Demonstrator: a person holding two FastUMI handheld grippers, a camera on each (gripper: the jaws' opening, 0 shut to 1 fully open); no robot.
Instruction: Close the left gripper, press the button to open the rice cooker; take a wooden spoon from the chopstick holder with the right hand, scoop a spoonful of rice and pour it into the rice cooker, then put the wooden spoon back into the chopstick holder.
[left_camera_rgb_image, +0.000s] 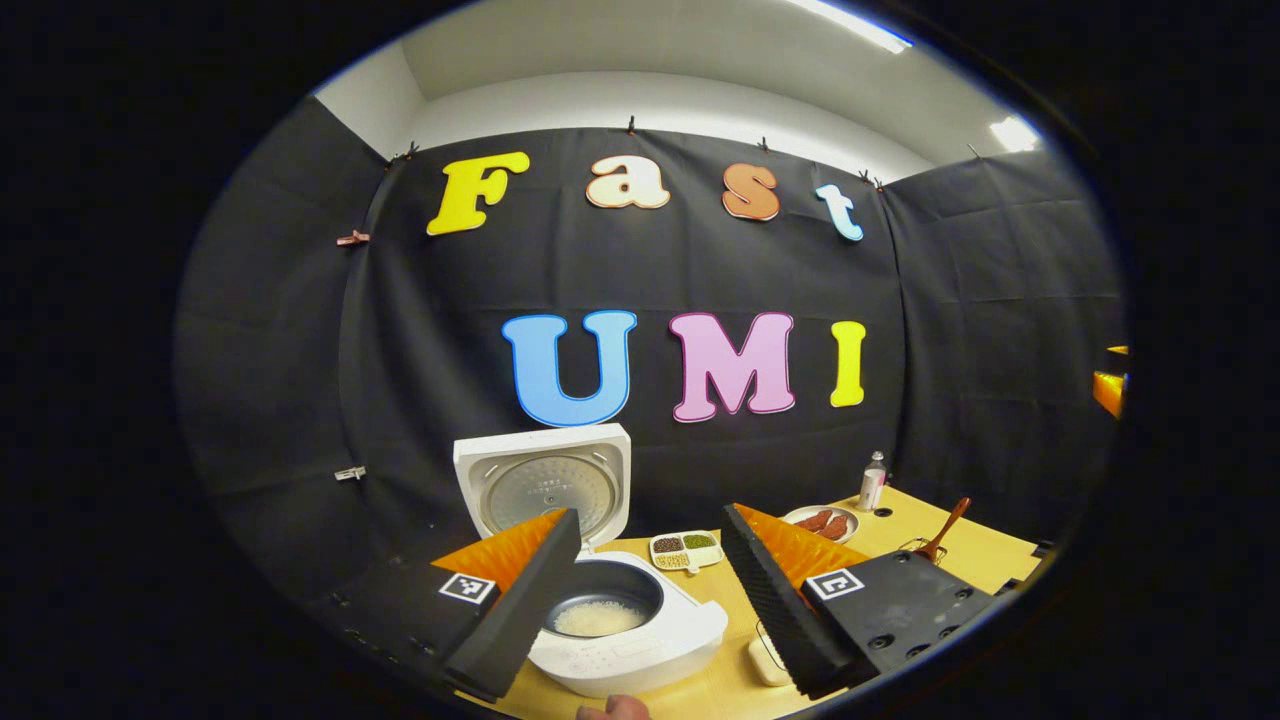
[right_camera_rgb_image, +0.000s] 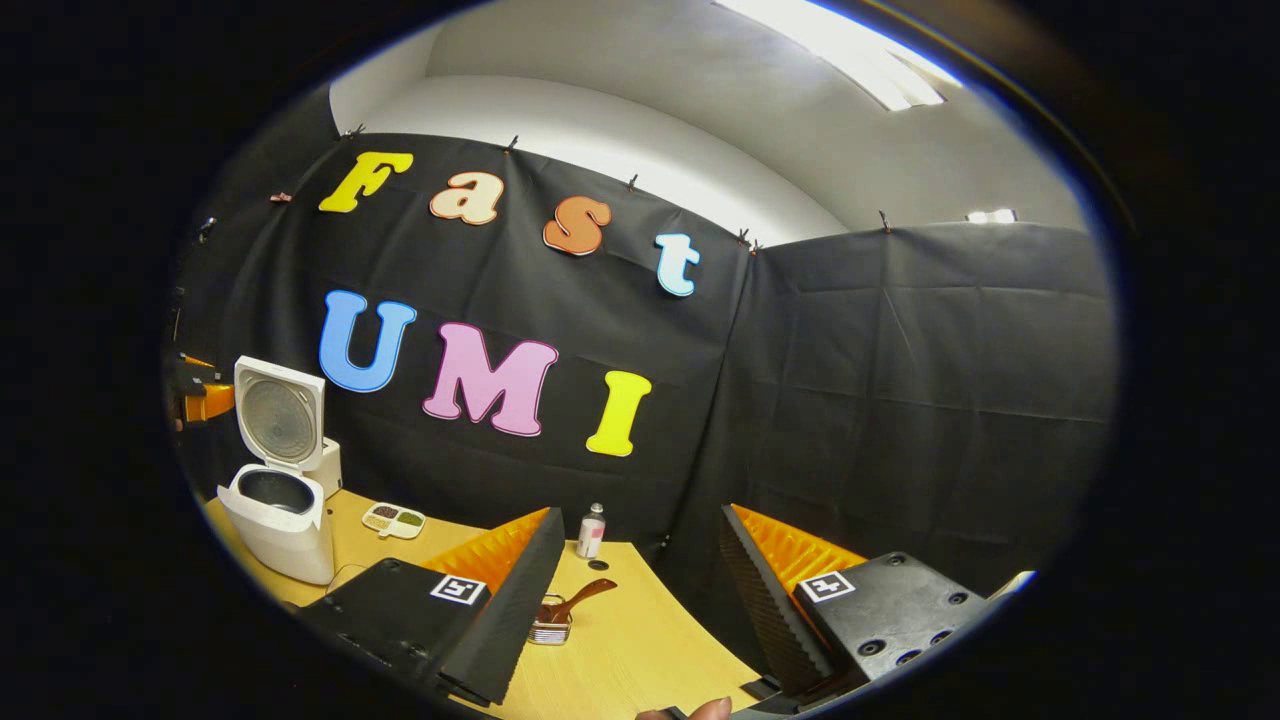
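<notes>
Left gripper (left_camera_rgb_image: 650, 590): jaws wide apart, holding nothing, above the one white rice cooker (left_camera_rgb_image: 640, 630), whose lid (left_camera_rgb_image: 545, 485) stands up; white rice (left_camera_rgb_image: 598, 618) lies in the pot. Right gripper (right_camera_rgb_image: 635, 600): jaws wide apart, nothing between them, over the light wooden table (right_camera_rgb_image: 640, 650). One brown wooden spoon (right_camera_rgb_image: 580, 598) stands tilted in the one wire chopstick holder (right_camera_rgb_image: 550, 630). One divided dish of grains (right_camera_rgb_image: 393, 519), one small bottle (right_camera_rgb_image: 591, 531).

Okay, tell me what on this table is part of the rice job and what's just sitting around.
Job: rice cooker, lid up, rice inside; wooden spoon; chopstick holder; left tool; right tool.

Lying about: bottle; divided dish; plate.
</notes>
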